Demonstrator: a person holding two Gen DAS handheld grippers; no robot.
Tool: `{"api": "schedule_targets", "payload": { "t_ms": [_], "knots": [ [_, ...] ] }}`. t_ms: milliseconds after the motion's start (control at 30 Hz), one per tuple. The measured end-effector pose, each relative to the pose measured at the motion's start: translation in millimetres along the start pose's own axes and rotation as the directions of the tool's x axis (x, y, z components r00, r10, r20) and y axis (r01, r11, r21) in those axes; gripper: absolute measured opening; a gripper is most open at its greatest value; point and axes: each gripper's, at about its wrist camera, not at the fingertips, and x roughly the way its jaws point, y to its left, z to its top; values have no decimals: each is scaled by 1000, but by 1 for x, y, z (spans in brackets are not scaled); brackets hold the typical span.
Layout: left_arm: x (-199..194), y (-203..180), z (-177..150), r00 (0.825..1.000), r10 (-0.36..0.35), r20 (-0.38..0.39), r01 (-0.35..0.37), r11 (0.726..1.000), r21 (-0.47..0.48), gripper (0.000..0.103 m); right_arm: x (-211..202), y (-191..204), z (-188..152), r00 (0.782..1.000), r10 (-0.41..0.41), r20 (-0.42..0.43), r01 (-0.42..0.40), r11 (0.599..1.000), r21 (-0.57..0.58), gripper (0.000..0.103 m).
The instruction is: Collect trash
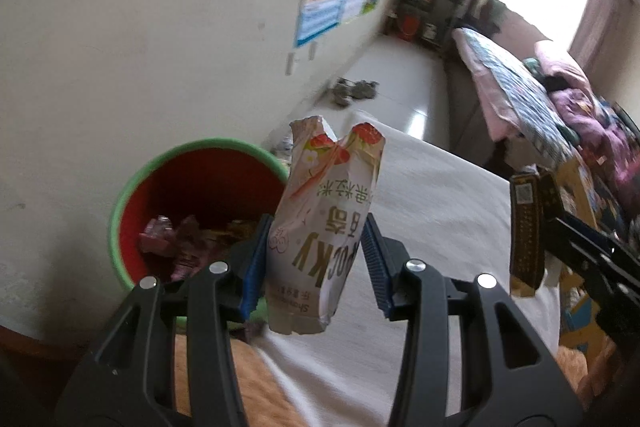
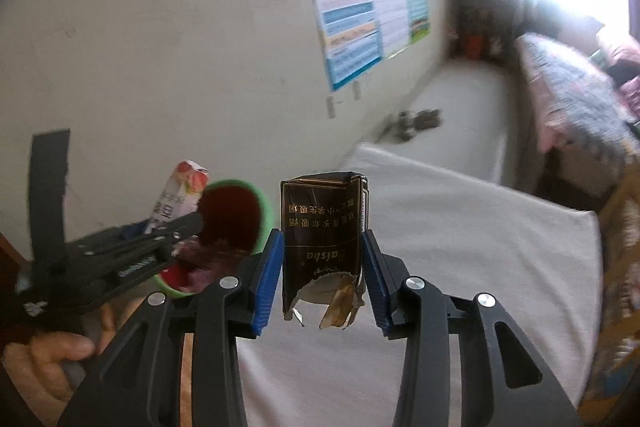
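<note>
Left tongs (image 1: 316,259) tight on snack wrapper (image 1: 324,227); right tongs (image 2: 322,267) on cigarette pack (image 2: 322,247)

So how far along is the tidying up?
Some wrappers already lie in the bin. In hand: the left claw grips a snack wrapper, the right claw a dark torn box. Both are still to be dropped in. No other trash is clearly in view.

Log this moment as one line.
left claw: holds Pocky box | right claw: holds torn cigarette pack | bin: ahead, part-filled
</note>
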Motion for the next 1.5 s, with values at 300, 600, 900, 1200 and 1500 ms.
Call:
{"api": "schedule_targets", "payload": {
  "t_ms": [300,600,900,1200,1500],
  "knots": [
    [25,68,13,991,124,-46,-129,985,-115,43,74,44,35,986,150,-73,-148,989,29,41],
    [63,103,4,974,169,-149,-190,972,-139,43,116,92,43,973,179,-144,-189,980,-56,41],
    [72,122,-5,969,167,-184,-198,966,-167,44,140,108,44,965,195,-178,-211,974,-76,41],
    [66,132,-8,966,189,-179,-226,950,-217,76,138,109,44,961,219,-168,-235,968,-82,61],
    [11,76,0,991,128,24,-121,972,-199,96,64,62,41,994,108,-22,-109,993,-41,86]
  ]
}}
